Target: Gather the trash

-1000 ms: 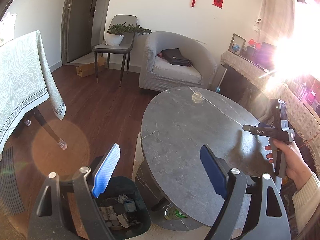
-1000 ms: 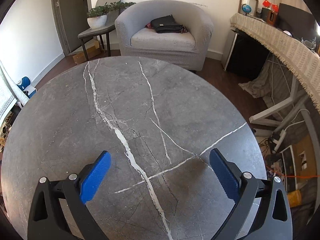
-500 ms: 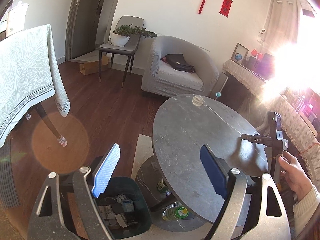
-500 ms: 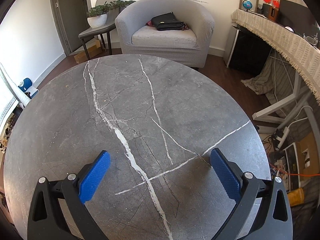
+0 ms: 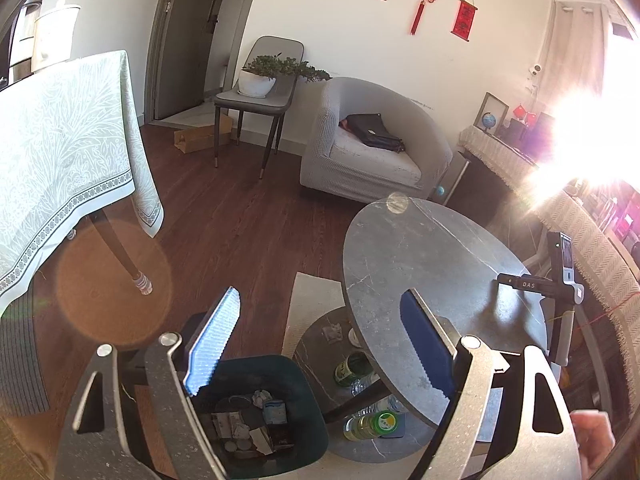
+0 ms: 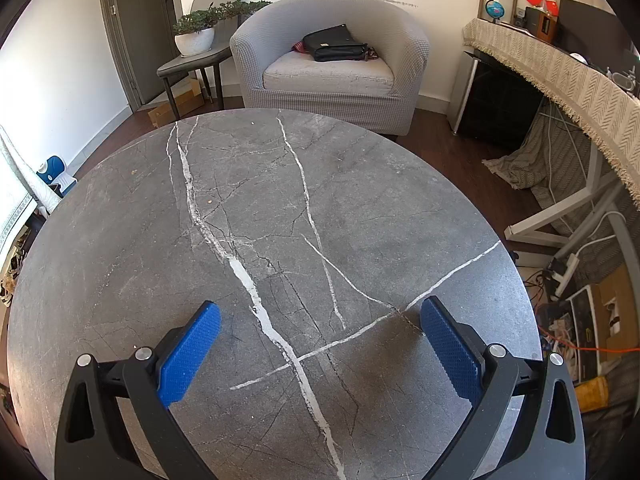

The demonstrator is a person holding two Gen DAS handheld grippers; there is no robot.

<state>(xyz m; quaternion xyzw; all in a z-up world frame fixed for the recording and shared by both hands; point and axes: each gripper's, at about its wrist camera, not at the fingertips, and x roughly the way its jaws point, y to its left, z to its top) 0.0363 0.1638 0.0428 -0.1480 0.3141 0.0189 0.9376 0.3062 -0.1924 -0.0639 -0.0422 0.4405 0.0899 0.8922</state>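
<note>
risk: bottles (image 5: 370,424) under table (image 5: 432,264) could roll if nudged, out of reach | tools: left gripper (image 5: 320,344) wide open, empty, above bin (image 5: 308,392); right gripper (image 6: 316,344) wide open, empty, over table | trash: in bin beside table | change: left view pulled back, table now looks smaller; right unmoved

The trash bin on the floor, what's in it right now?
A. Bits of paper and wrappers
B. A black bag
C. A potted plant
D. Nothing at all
A: in the left wrist view the dark green trash bin beside the round table holds crumpled paper and wrappers.
</note>
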